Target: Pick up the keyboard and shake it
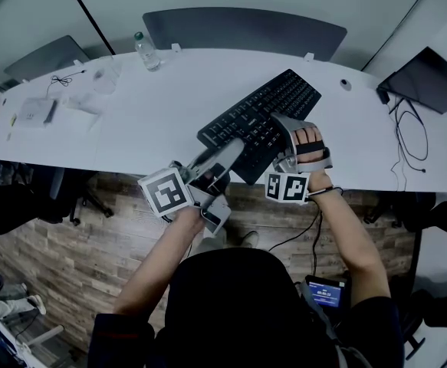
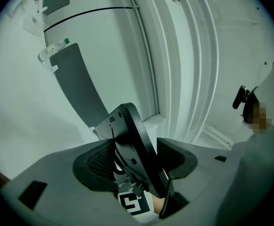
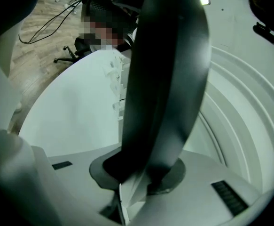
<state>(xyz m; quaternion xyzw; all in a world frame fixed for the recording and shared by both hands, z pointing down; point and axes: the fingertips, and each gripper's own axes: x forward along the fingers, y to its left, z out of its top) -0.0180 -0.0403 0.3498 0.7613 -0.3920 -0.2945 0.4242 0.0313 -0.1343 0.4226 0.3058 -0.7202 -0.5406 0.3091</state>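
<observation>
the black keyboard [image 1: 263, 112] hangs slantwise between the two grippers. its near left corner is in the left gripper [image 1: 227, 156] and its near right end in the right gripper [image 1: 286, 138].

in the left gripper view the left fingers [image 2: 94, 166] pinch the keyboard's thin edge, one pad on each face. the board stands tilted between them, its underside turned to the camera and its far end rising beyond the fingertips.

in the right gripper view the right fingers [image 3: 104, 168] are clamped on the keyboard too. the board shoots up from between them as a dark, blurred slab that fills the middle of the view.

from the head view the keyboard's near corner juts out past the near edge of the white surface [image 1: 131, 129], between the two sets of fingers, and the rest reaches away over the surface. i cannot tell whether its far end touches the surface.

far beyond the left fingers, and off to their left, a clear bottle [image 1: 146, 50] with a green cap stands upright by the surface's back edge, in front of a dark partition [image 1: 246, 27]. well to the right of the right fingers, black cables [image 1: 411, 140] trail across the surface. a small round thing [image 1: 346, 84] sits beyond the right fingers, apart from the keyboard.
</observation>
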